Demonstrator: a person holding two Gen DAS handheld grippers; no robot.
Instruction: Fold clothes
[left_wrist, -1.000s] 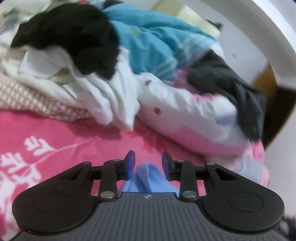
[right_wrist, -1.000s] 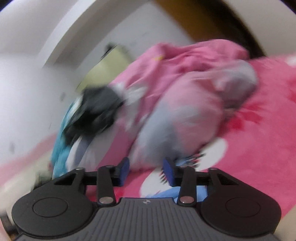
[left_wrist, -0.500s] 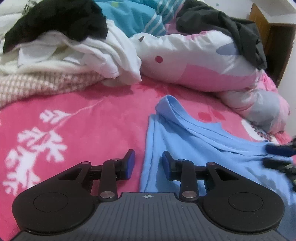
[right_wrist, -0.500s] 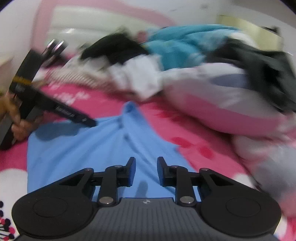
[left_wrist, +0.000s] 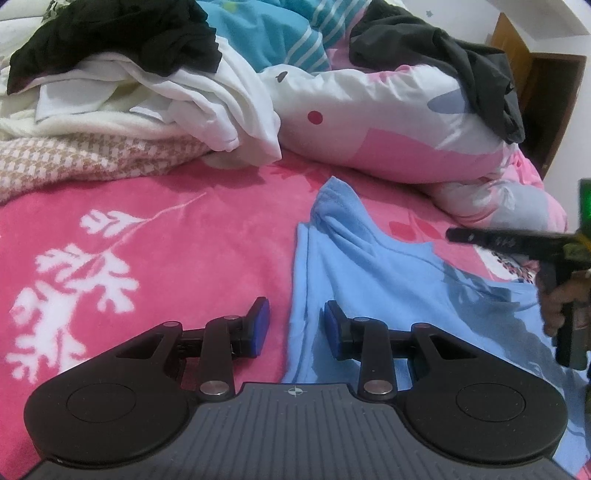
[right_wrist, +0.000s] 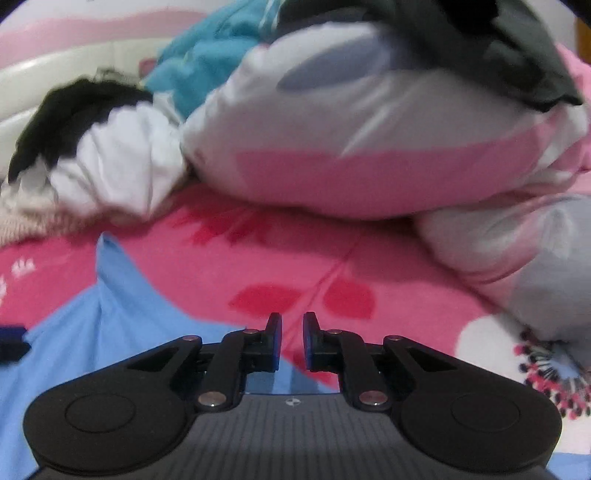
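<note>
A light blue shirt (left_wrist: 369, 280) lies spread on the pink bedspread (left_wrist: 177, 236). My left gripper (left_wrist: 295, 325) hovers low over the shirt's left edge, open; the edge runs under the gap and the pads do not touch it. My right gripper (right_wrist: 292, 328) is over the shirt's (right_wrist: 92, 325) far right edge. Its jaws are closing to a narrow gap, with only bedspread (right_wrist: 332, 258) showing between them. In the left wrist view a hand (left_wrist: 554, 306) carries the right gripper (left_wrist: 456, 235) in from the right.
Along the back lies a heap of laundry: a black garment (left_wrist: 122, 33), white clothes (left_wrist: 207, 92), a checked beige blanket (left_wrist: 74, 158), a teal striped piece (left_wrist: 280, 29) and a dark grey garment (left_wrist: 461, 62) on a pink and white quilt (left_wrist: 388, 129). A wooden door (left_wrist: 546, 92) stands far right.
The left gripper sank from facing the heap to just over the bedspread, and the blue shirt now lies flat. The right gripper swung across the bed over the shirt, and its jaws narrowed.
</note>
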